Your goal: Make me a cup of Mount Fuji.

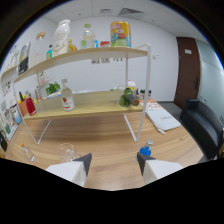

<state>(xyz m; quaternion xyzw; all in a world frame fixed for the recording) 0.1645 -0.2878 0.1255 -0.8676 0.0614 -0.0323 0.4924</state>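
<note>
My gripper [114, 163] is open, its two white fingers with dark tips held above the wooden table [105, 140] with nothing between them. A clear glass cup [66, 150] stands on the table just ahead of the left finger. A small blue cap-like object [145, 150] lies just ahead of the right finger. Beyond them a two-tier wooden shelf [95, 55] holds bottles: a clear bottle with a red label [67, 97] on the lower board, a green and dark bottle cluster [130, 96] at its right end, and a white jug [61, 36], a clear bottle [88, 36] and a yellow carton [120, 33] on top.
A red bottle [30, 106] and more containers stand at the shelf's left end. White shelf legs [146, 95] reach down to the table. A white cloth or paper [162, 120] lies at the right. A black sofa [202, 125] and a brown door [187, 70] are beyond.
</note>
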